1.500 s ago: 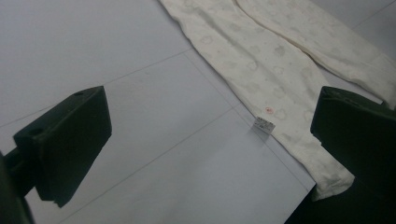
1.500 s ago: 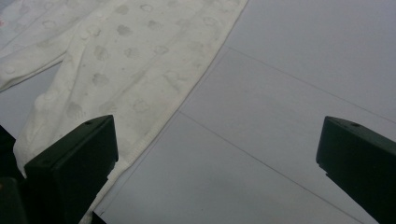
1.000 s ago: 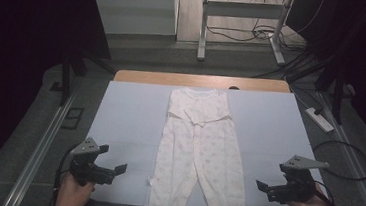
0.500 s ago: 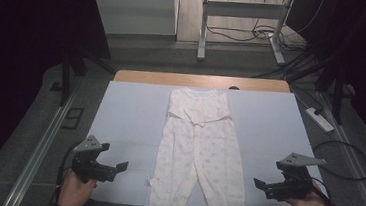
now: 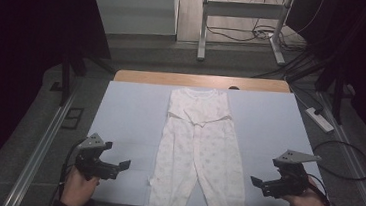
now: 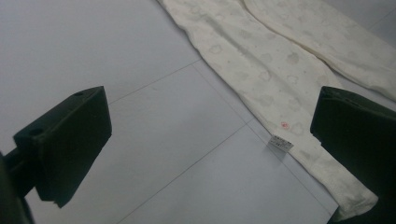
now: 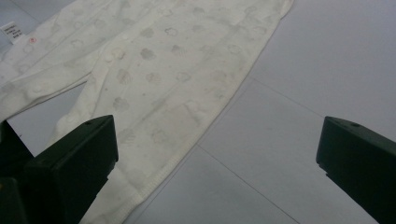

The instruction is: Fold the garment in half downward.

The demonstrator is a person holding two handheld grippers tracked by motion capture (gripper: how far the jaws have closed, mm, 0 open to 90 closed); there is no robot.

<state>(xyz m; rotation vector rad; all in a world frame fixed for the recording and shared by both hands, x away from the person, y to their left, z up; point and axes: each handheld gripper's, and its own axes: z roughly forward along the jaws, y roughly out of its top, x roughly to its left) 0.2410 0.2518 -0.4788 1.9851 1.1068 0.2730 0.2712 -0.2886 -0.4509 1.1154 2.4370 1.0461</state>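
A cream baby romper (image 5: 198, 149) with a faint printed pattern lies flat in the middle of the pale blue table top (image 5: 130, 113), legs toward me. My left gripper (image 5: 120, 168) hovers left of the left leg, open and empty. Through its own camera the left leg (image 6: 261, 79) runs across the top right, and a small white label (image 6: 280, 144) sticks out at its edge. Right of the right leg, my right gripper (image 5: 257, 182) is open too. The right gripper view looks down on that leg's hem (image 7: 154, 116) between its wide jaws.
A wooden strip (image 5: 203, 80) borders the table's far edge. A white power strip (image 5: 319, 119) and cables (image 5: 351, 163) lie on the floor at the right. Metal rails (image 5: 41, 151) run along both sides, and a desk frame (image 5: 243, 18) stands beyond.
Both grippers have shifted slightly inward toward the romper's legs. The garment has not moved.
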